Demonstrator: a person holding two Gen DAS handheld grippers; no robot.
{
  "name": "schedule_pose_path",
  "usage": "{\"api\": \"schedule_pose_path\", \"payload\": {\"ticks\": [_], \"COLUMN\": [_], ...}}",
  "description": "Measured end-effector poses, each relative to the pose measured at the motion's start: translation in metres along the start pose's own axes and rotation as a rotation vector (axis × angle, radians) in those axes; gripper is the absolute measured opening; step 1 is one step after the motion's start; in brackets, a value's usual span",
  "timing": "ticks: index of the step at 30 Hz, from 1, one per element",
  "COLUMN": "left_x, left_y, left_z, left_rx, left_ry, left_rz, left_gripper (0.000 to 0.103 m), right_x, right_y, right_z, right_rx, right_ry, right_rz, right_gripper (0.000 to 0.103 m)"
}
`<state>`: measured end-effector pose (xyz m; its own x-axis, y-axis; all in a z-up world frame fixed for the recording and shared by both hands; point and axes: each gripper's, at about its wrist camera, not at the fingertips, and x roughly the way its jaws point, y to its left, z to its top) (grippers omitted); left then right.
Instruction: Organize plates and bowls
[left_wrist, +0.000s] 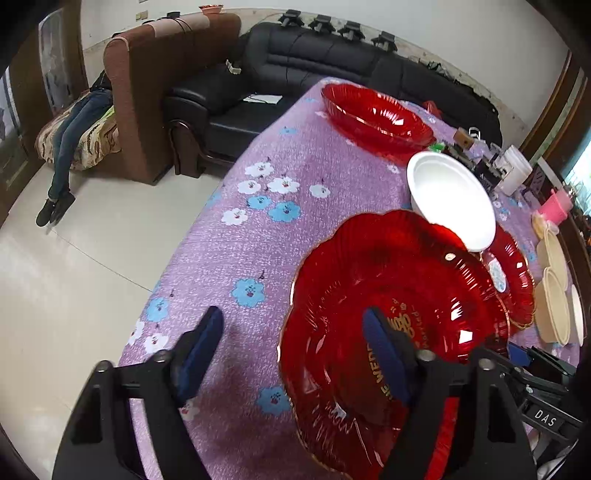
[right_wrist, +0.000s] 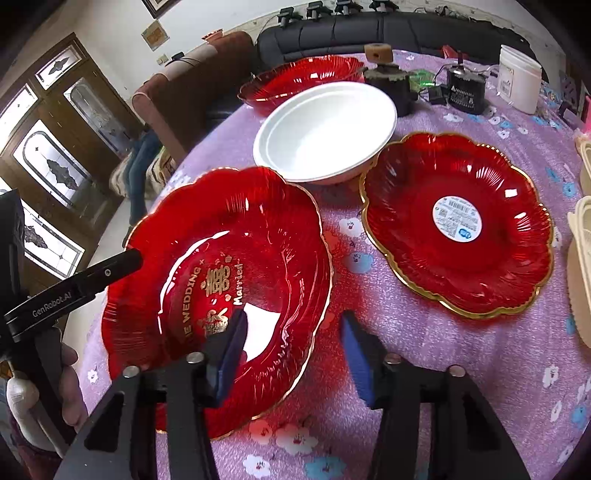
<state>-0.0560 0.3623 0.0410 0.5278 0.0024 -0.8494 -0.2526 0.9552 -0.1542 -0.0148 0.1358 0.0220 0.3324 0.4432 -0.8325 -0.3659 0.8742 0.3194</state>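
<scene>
- Because both of your grippers straddle opposite edges of the red wedding plate (right_wrist: 221, 280), it reads as a two-sided pickup: each tool has one finger over the plate's inside and one outside the rim.
- Your left gripper (left_wrist: 295, 354) stands partly open, its right pad over the plate's centre and its left pad over bare cloth; the pads do not appear to press on the rim yet.
- Your right gripper (right_wrist: 291, 354) is narrower but also partly open, its left pad above the plate's inner slope and its right pad just outside the gold edge; nothing looks clamped.
- The plate lies at the near edge of the table (left_wrist: 236, 258), on the purple flowered cloth, translucent red with a scalloped gold rim, gold lettering in the middle and a glossy film-like sheen.
- Just beyond it sits a white bowl (right_wrist: 325, 136), whose near rim overlaps the plate in the left wrist view; whether they touch you cannot tell.
- Beside it lies a second red scalloped plate (right_wrist: 458, 229) with a round white label, a likely stacking partner.
- Farther back is a deeper red dish (right_wrist: 306, 77); cream containers (left_wrist: 554, 288) stand at the table's right edge.
</scene>
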Motion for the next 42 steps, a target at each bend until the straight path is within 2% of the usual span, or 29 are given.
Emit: {"api": "schedule_pose_path", "payload": {"ticks": [1, 2, 4, 5, 9, 14, 21, 28, 31, 42], "left_x": [0.004, 0.007, 0.011, 0.012, 0.009, -0.016, -0.071, -0.1, -0.098, -0.047], "left_y": [-0.002, -0.004, -0.006, -0.008, -0.011, -0.016, -0.026, -0.034, -0.036, -0.027], "left_z": [0.0, -0.001, -0.001, -0.002, -0.004, -0.006, -0.003, -0.005, -0.01, -0.026], "left_rx": [0.007, 0.01, 0.014, 0.017, 0.016, 0.021, 0.039, 0.053, 0.062, 0.029], "left_ry": [0.015, 0.028, 0.045, 0.043, 0.021, -0.033, -0.164, -0.235, -0.238, -0.134], "left_rz": [-0.004, -0.014, -0.025, -0.017, 0.0, -0.012, -0.01, -0.001, 0.024, 0.034], "left_gripper": [0.056, 0.05, 0.031, 0.031, 0.028, 0.027, 0.027, 0.027, 0.027, 0.027], "right_x": [0.002, 0.002, 0.004, 0.005, 0.006, -0.007, -0.044, -0.07, -0.065, -0.03], "right_y": [0.0, 0.0, 0.0, 0.0, 0.0, -0.004, 0.013, 0.023, 0.022, 0.013], "right_z": [0.001, 0.001, 0.002, 0.002, 0.001, 0.0, -0.003, -0.007, -0.011, -0.026], "right_rx": [0.0, 0.0, 0.002, 0.001, -0.005, 0.017, -0.042, -0.093, -0.097, -0.098], "right_ry": [0.002, 0.002, 0.003, 0.004, -0.003, -0.037, -0.136, -0.218, -0.206, -0.138], "right_rz": [-0.002, 0.0, 0.004, 0.008, -0.011, 0.005, 0.006, -0.015, -0.021, -0.073], "right_gripper": [0.045, 0.042, 0.037, 0.033, 0.028, 0.022, 0.022, 0.022, 0.022, 0.022]}}
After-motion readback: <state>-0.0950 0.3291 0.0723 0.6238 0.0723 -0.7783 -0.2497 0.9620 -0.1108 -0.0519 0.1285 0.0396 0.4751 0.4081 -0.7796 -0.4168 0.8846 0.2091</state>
